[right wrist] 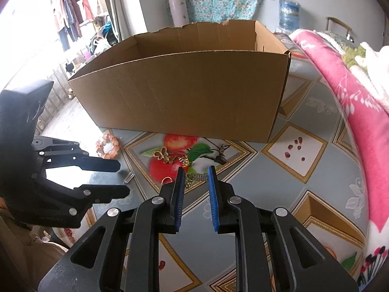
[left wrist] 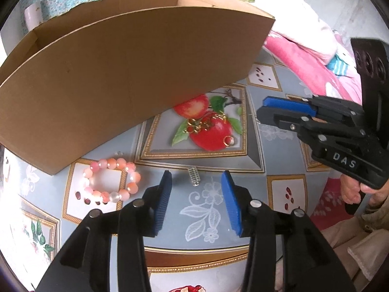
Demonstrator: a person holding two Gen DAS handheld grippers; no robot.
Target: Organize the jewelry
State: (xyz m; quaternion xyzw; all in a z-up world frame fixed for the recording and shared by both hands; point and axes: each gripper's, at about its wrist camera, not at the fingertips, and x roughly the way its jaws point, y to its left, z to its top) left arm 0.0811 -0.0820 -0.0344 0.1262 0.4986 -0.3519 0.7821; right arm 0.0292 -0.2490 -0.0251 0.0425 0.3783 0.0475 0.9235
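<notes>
My left gripper [left wrist: 198, 178] stands open, pointing steeply down at the patterned tablecloth. A small silver barred piece [left wrist: 194, 176] lies on the cloth between its fingertips, untouched by the pads. To its left rests a pink bead bracelet [left wrist: 111, 163]. A gold jewelry pile [left wrist: 201, 124] and a gold ring [left wrist: 229, 141] lie on the apple print. My right gripper [right wrist: 196, 170] is shut on a second silver barred piece [right wrist: 199, 177] with a short gold chain. An open cardboard box [right wrist: 182, 92] stands behind the jewelry.
A pink blanket [right wrist: 352, 97] covers the table's right side. The table edge drops off at the left, beyond the bracelet [right wrist: 107, 156]. The left gripper [right wrist: 122, 178] hangs near the loose silver piece [right wrist: 128, 177]. A person's hand [left wrist: 350, 189] grips the right handle.
</notes>
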